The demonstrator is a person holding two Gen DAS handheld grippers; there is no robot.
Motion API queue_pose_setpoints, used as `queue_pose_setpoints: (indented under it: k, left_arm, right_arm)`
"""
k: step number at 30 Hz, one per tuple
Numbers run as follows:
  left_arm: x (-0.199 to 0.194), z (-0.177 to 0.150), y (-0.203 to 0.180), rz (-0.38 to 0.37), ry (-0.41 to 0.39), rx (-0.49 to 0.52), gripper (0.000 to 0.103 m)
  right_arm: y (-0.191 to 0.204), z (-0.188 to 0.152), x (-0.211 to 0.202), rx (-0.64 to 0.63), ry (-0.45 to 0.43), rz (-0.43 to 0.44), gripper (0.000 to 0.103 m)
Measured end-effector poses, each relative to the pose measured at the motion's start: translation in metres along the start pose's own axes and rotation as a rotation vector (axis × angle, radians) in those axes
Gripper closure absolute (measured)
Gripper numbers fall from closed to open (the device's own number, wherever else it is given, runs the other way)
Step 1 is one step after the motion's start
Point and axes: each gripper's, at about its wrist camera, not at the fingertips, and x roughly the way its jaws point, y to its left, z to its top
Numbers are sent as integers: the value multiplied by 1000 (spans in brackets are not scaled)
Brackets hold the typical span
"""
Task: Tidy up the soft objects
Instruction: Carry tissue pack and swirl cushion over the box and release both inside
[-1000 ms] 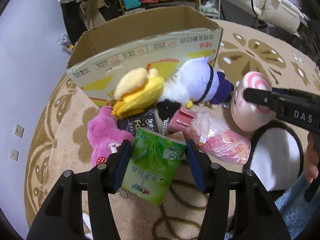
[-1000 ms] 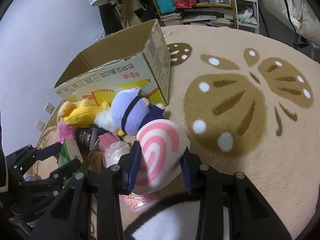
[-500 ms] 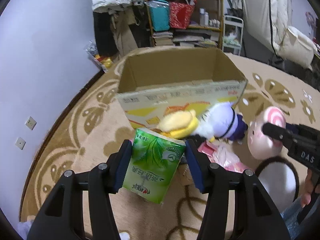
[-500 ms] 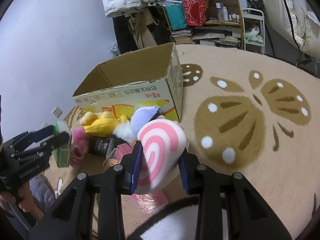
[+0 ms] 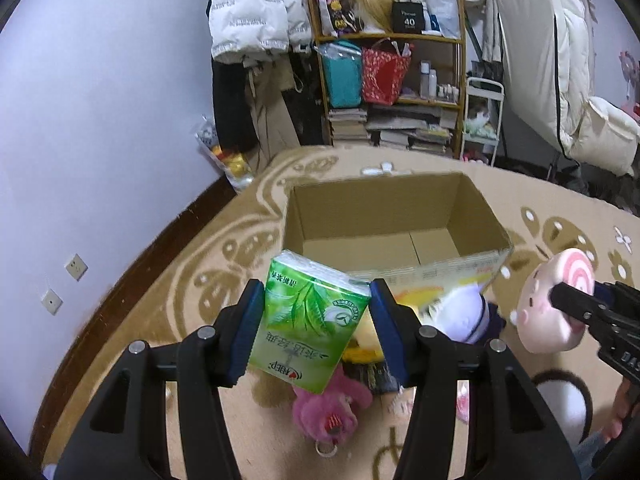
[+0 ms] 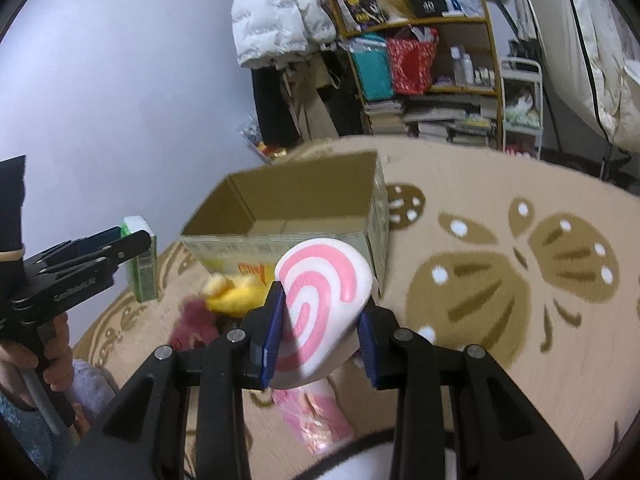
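We're looking at a pretty cluttered room: a white puffer jacket (image 5: 252, 12) hangs by the lilac wall (image 5: 100, 100), next to a wooden shelf (image 5: 400, 36) holding a teal bag (image 5: 342, 74) and a red bag (image 5: 384, 74), with stacked books (image 5: 404, 126) underneath. Beige patterned rug (image 6: 500, 240) covers the floor.

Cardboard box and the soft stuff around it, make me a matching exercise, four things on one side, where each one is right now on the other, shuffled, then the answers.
Things:
1. green tissue pack
2. pink swirl plush
3. cardboard box
4. magenta plush

Places:
A. lying on the carpet, in front of the box
B. clamped in the right gripper
C. standing open on the carpet, nothing visible inside
D. clamped in the left gripper

Pairs: 1-D, 2-B, 3-C, 4-A
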Motion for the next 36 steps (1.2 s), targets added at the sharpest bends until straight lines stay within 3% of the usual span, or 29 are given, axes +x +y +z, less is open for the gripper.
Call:
queue_pose_setpoints:
  k: [12,17,29,36]
  left_arm:
    - [16,56,4,64,-106,29,50]
    - [23,66,9,98,-156,-12,50]
    - [61,64,14,-7,-107,-69,50]
    - [82,57,11,-13,-45,-69,48]
  right_arm:
    - [15,54,17,-61,-92,20,65]
    - [20,68,30,-94,-117,9,62]
    - [16,75,56,-101,-125,-1,56]
    - [14,69,76,-103,-76,-12,53]
